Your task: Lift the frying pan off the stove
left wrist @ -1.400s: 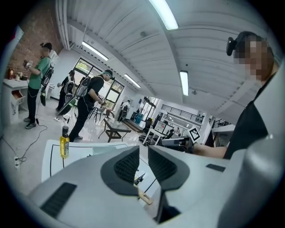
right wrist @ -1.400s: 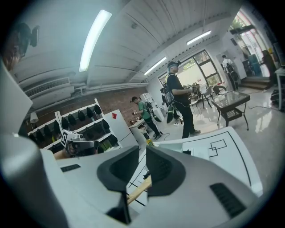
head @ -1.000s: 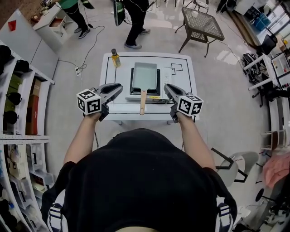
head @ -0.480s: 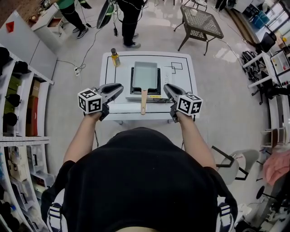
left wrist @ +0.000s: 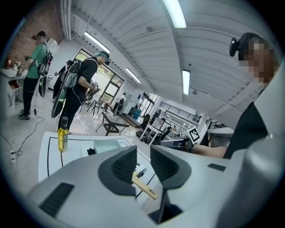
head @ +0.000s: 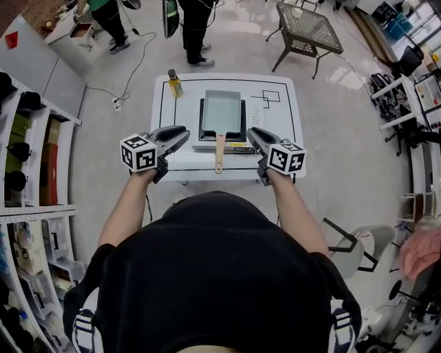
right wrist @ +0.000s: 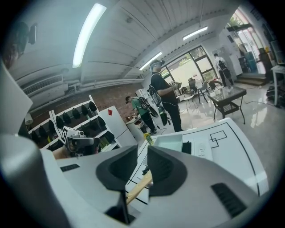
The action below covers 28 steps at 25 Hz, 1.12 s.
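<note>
While the frying pan (head: 221, 110) is sitting on the stove (head: 202, 131), you are holding the left claw (head: 185, 132) and right claw (head: 252, 132) at the table's (head: 172, 117) front, both just opening slightly, gripping nothing.

Glossy pale floor (head: 344, 138), shelves (head: 24, 138) alongside

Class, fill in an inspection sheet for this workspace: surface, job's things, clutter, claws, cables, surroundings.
Surface: white table, black lines marked on it.
Job's things: rectangular frying pan sitting on the stove, wooden handle pointing to the near edge.
Clutter: yellow bottle at the far left corner.
Claws: left claw and right claw flank the handle, slightly open, just been opening, nothing between them.
Cables: a cable on the floor left of the table.
Surroundings: shelves at left, people beyond, a mesh side table.
</note>
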### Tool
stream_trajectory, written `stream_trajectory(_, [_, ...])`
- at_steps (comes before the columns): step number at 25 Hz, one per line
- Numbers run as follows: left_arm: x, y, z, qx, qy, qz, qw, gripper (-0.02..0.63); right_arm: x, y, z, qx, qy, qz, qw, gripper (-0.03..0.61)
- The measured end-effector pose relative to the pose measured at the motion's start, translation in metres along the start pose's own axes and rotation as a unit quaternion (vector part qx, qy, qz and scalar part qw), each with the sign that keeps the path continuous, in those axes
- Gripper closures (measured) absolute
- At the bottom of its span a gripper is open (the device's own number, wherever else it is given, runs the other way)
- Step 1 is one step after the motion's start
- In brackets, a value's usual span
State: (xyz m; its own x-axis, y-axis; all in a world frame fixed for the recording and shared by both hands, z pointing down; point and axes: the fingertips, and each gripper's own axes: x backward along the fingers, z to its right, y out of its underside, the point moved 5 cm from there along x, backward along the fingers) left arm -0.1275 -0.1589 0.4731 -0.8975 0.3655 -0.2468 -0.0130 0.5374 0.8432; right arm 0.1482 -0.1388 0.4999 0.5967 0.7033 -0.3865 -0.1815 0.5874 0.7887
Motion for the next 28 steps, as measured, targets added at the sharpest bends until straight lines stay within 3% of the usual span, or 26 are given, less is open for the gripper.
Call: stream_trajectory(28, [-0.062, 0.063, -0.02, 0.085, 0.042, -0.089, 0.9915, 0.448, -0.052, 0.054, 0.02, -0.044, -0.033, -0.086, 0.995, 0.468])
